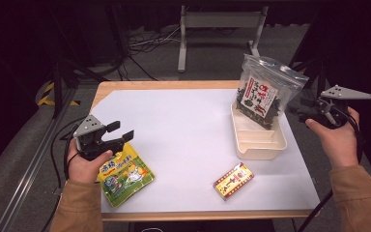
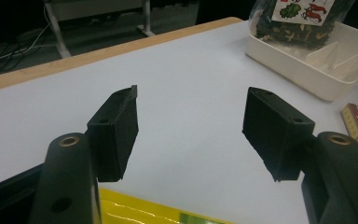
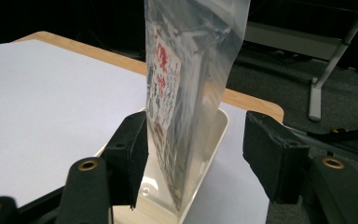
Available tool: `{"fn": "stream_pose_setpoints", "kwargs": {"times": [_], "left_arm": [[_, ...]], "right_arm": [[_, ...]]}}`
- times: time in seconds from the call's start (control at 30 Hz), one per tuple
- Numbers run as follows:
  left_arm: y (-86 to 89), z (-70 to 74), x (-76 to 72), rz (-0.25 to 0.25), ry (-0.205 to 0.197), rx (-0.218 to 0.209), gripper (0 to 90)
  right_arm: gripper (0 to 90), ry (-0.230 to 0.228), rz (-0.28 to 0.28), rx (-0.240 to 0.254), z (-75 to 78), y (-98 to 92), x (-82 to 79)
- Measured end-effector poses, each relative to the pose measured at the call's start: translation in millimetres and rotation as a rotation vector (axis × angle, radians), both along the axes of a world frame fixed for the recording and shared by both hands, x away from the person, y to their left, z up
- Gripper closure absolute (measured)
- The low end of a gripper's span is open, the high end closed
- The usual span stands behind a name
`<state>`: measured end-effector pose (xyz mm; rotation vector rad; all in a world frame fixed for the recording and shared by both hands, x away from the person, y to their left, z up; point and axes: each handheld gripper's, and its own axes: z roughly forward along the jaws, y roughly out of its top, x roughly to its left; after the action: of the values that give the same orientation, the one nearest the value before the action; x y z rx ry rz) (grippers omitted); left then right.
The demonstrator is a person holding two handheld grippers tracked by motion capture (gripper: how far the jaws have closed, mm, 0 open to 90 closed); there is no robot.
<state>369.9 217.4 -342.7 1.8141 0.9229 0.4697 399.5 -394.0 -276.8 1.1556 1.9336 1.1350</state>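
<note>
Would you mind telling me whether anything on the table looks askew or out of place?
The clear snack bag stands on end in the far part of the cream tray, leaning and rising well above its rim, so it might tip. Nothing looks spilled or damaged.

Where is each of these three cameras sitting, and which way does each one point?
High view: above the person's side, looking forward and down on the table; both forearms, left gripper and right gripper show.
Left gripper view: rides the left gripper, looking across the table between open jaws at the white tray.
Right gripper view: rides the right gripper, facing the clear bag standing in the tray.
All share tray and bag.
</note>
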Motion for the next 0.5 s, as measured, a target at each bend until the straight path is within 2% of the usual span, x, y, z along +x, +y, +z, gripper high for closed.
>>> {"fn": "stream_pose_setpoints", "kwargs": {"times": [0.3, 0.5], "left_arm": [[4.8, -1.3, 0.7, 0.014, 0.028, 0.024, 34.6], [10.7, -4.6, 0.3, 0.027, 0.058, 0.046, 33.3]], "right_arm": [[41.1, 0.005, 0.042, 0.016, -3.9, 6.7, -16.0], [41.0, 0.007, 0.097, 0.012, -8.3, 17.4, -26.0]]}}
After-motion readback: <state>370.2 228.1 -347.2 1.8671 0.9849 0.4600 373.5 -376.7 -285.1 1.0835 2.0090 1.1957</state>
